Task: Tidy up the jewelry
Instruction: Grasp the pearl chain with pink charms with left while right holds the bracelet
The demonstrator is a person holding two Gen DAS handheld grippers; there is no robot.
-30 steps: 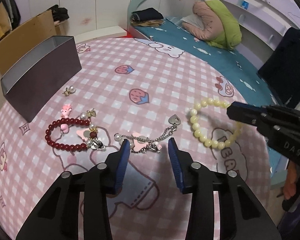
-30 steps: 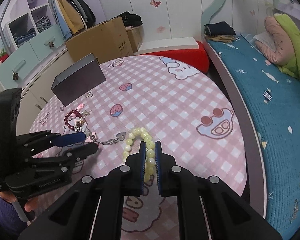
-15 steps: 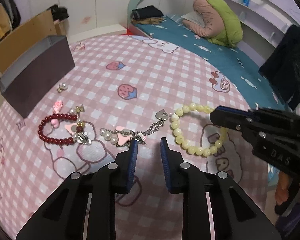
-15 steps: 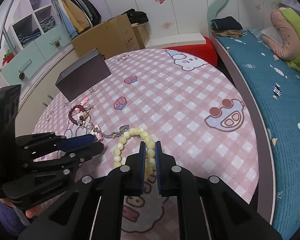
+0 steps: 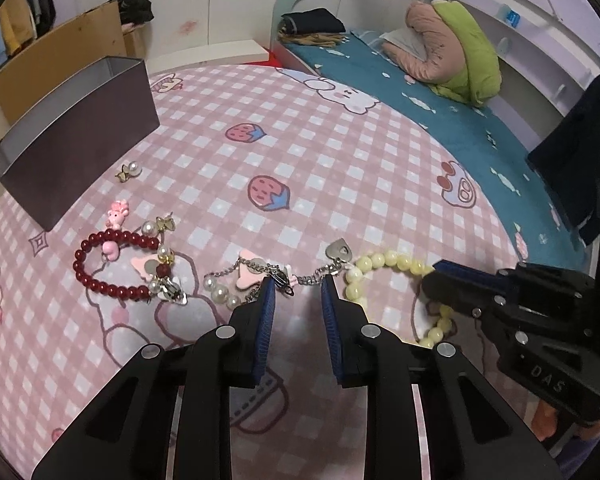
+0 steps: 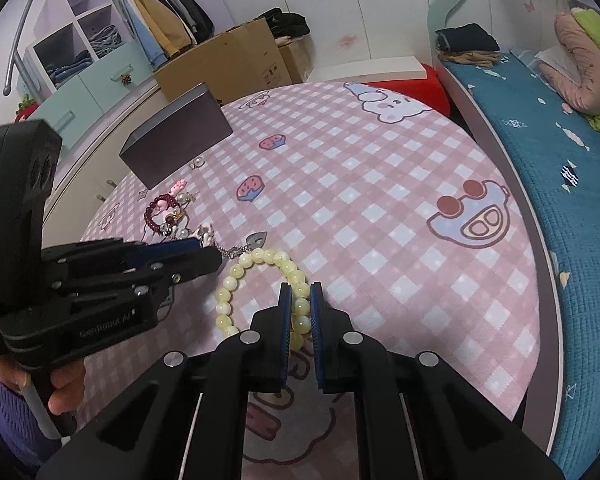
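Nearest thing in the right wrist view: the right gripper (image 6: 300, 300) has its fingers nearly closed on the near-right side of the cream bead bracelet (image 6: 260, 284), pinching a couple of beads. The loop lies flat on the pink checked table (image 6: 380, 208), long axis running roughly 7 to 1 o'clock away from the fingers. Half a second ago the grip looked the same, so no change there.

In the left wrist view, the left gripper (image 5: 298, 292) is part open with nothing between its fingers, tips sitting right at the silver chain bracelet (image 5: 276, 276). That chain stretches left to right, 9 to 3 o'clock, pearls at the left end and its heart charm (image 5: 339, 249) at the right end, just beside the cream beads. The fingers are wider apart now than half a second ago, and closer to the chain.

At about 10 o'clock from the left fingers lies the red bead bracelet (image 5: 108, 264), with small pink charms and pearl earrings around it. Further back at 11 o'clock stands the dark open box (image 5: 80, 140), a pearl earring (image 5: 129, 170) just in front of it.
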